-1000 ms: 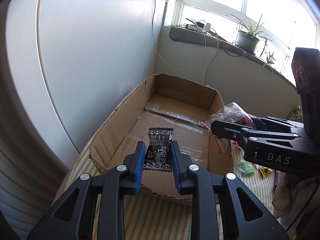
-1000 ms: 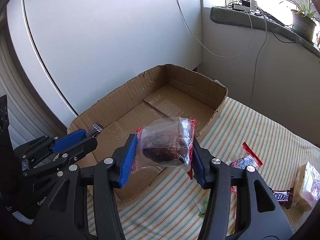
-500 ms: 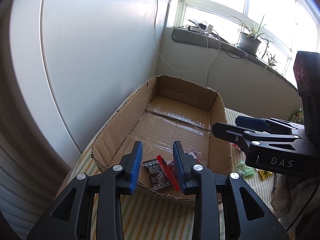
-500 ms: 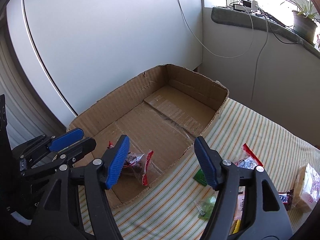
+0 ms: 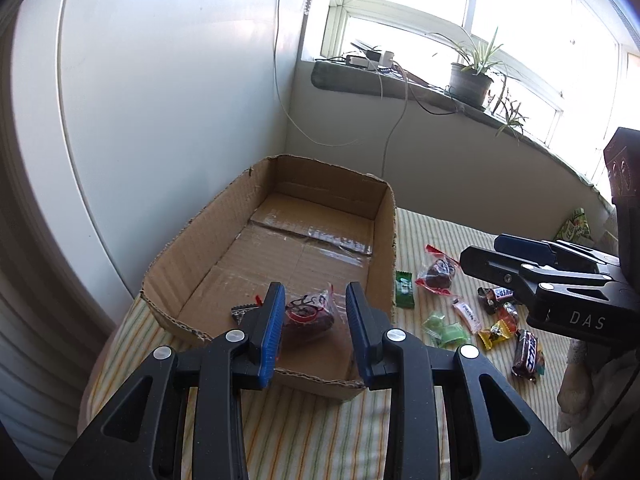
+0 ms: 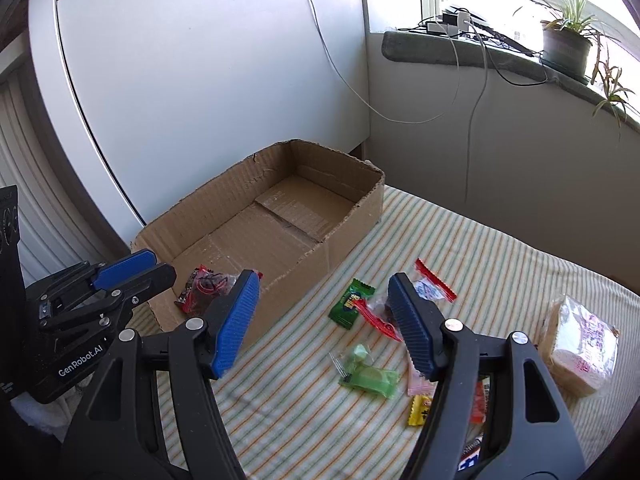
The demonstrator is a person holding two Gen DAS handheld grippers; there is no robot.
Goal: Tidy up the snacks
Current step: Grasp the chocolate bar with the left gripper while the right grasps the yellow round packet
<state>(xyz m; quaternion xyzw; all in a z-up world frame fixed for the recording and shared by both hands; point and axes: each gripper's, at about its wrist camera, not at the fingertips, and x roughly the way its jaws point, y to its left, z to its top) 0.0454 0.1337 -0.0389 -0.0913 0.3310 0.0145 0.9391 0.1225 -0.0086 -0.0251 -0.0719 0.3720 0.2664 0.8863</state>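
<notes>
An open cardboard box (image 5: 384,232) (image 6: 352,216) stands on the striped cloth. In its near corner lie a clear red-edged bag with a dark snack (image 5: 310,314) (image 6: 206,286) and a black patterned packet (image 5: 241,313). My left gripper (image 5: 316,330) is open and empty, above the box's near end. My right gripper (image 6: 324,324) is open and empty, above the cloth right of the box. Loose snacks lie there: a green packet (image 6: 352,303), a light green candy (image 6: 370,376), a red-edged bag (image 6: 430,292), a Snickers bar (image 5: 528,354).
A wrapped sandwich-like pack (image 6: 580,350) lies at the right of the cloth. A white panel (image 6: 200,80) stands behind the box. A sill with a potted plant (image 6: 566,46) and cables runs along the back wall.
Both grippers opened and dropped their snacks into the box: the left let go of the black packet, the right of the clear bag. Both have since pulled back, the right toward the loose snacks.
</notes>
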